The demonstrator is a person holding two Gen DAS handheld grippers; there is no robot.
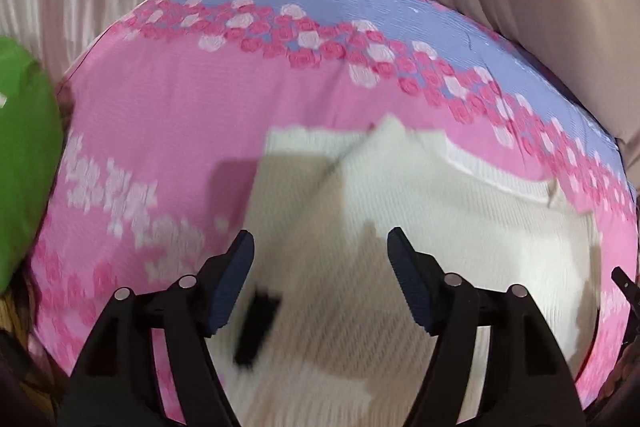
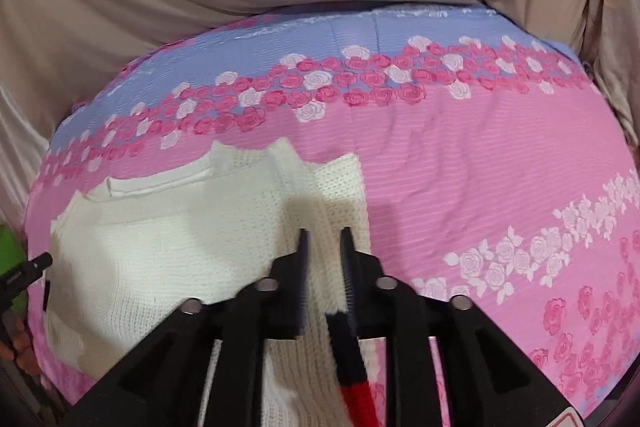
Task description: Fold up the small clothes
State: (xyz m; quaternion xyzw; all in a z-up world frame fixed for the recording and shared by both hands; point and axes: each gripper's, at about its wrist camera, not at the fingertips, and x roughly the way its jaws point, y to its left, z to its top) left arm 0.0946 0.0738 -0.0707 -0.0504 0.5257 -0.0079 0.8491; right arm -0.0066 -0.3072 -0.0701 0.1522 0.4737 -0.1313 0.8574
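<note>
Black right gripper (image 2: 325,239) jaws clamp a cream knit sweater's (image 2: 160,239) sleeve mid-fold on the floral bedspread (image 2: 480,167); left gripper (image 1: 321,247) jaws apart above, probably next pinning the body.

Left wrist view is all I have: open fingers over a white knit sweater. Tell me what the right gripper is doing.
Observer: The right gripper is shut on a fold of the white knit sweater, near its right edge.
Operator: Describe the part it holds.
Observer: A red and black trim band runs along the pinched strip, below the fingers.
Operator: Report what lies to the right of it.
Observer: Only the pink floral bedsheet, with a row of white roses.
Operator: Say where my left gripper shows from there.
Observer: Just its dark tip at the far left edge, beside the sweater.
</note>
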